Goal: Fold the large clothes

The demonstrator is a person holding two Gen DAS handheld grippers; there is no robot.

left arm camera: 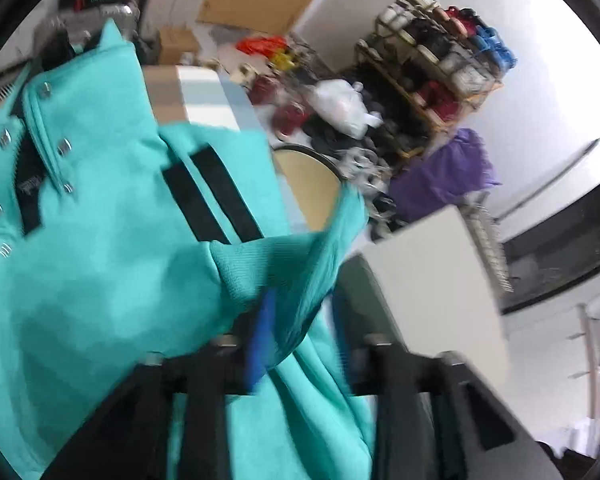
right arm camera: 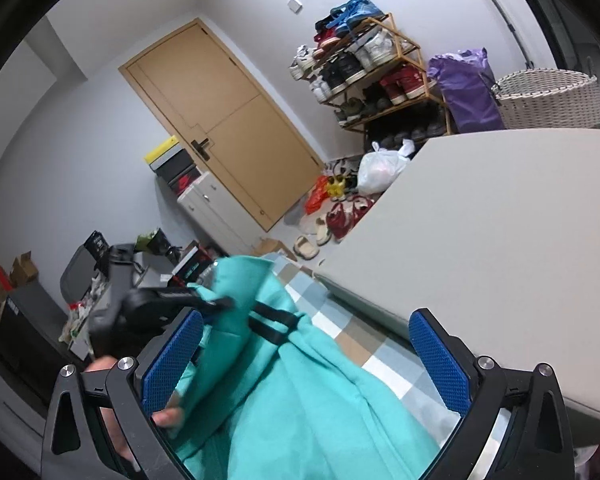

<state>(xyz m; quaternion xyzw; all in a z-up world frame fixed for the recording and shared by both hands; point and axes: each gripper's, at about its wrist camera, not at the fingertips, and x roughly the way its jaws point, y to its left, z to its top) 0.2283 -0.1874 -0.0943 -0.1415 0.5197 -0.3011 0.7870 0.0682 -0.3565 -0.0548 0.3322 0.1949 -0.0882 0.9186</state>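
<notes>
A large teal jacket with black stripes and metal snap buttons hangs in the air and fills the left of the left wrist view. My left gripper is shut on a fold of its fabric; the blue pads are mostly buried in cloth. In the right wrist view the same jacket hangs between the fingers of my right gripper, whose blue pads stand wide apart, open and not pinching. The other gripper's black body shows at the left, holding the jacket's upper edge.
A white table lies to the right, over a checkered mat. Behind stand a shoe rack, a purple bag, a wicker basket, a wooden door and floor clutter of shoes and bags.
</notes>
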